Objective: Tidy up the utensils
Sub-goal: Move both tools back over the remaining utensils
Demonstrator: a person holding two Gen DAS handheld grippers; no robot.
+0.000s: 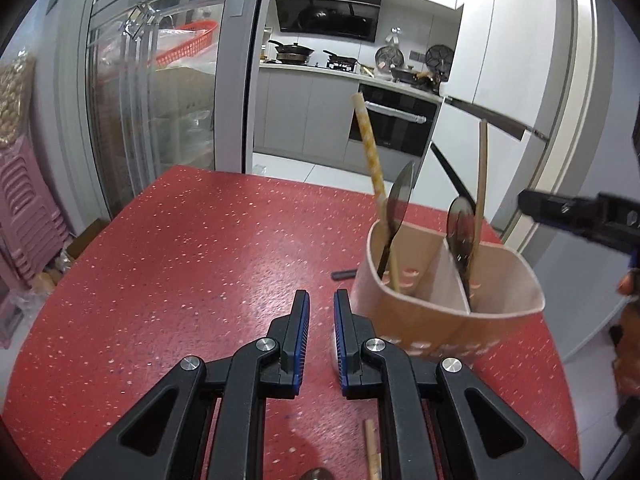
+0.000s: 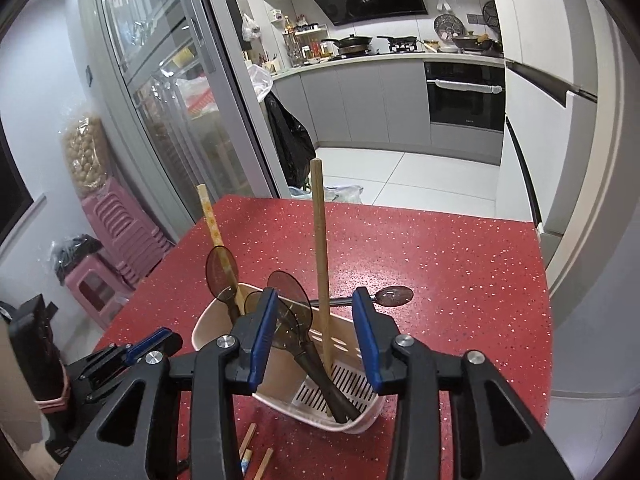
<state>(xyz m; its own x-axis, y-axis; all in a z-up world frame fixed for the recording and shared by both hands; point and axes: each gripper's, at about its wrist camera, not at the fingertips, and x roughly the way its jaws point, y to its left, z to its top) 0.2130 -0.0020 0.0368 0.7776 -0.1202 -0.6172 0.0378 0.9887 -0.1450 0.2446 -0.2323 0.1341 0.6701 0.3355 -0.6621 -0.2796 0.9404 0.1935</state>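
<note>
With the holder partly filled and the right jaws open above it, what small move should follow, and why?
Probably lift the right gripper clear of the beige divided utensil holder: its jaws hold nothing, the plain wooden chopstick stands inside, and a dark translucent spoon lies on the red speckled table.

Right hand-held gripper (image 2: 316, 312) hangs over a divided utensil holder (image 2: 352, 420) on a red speckled surface (image 2: 440, 248), jaws apart w/ nothing pinched btwn them. A wooden chopstick (image 2: 320, 248) stands nearly upright in the near compartment beside dark translucent spoons (image 2: 288, 292). Another spoon (image 2: 394, 295) lies flat on the surface just beyond. Loose chopsticks (image 2: 256, 452) lie at bottom. Left hand-held gripper (image 2: 140, 348) sits at lower left.
</note>
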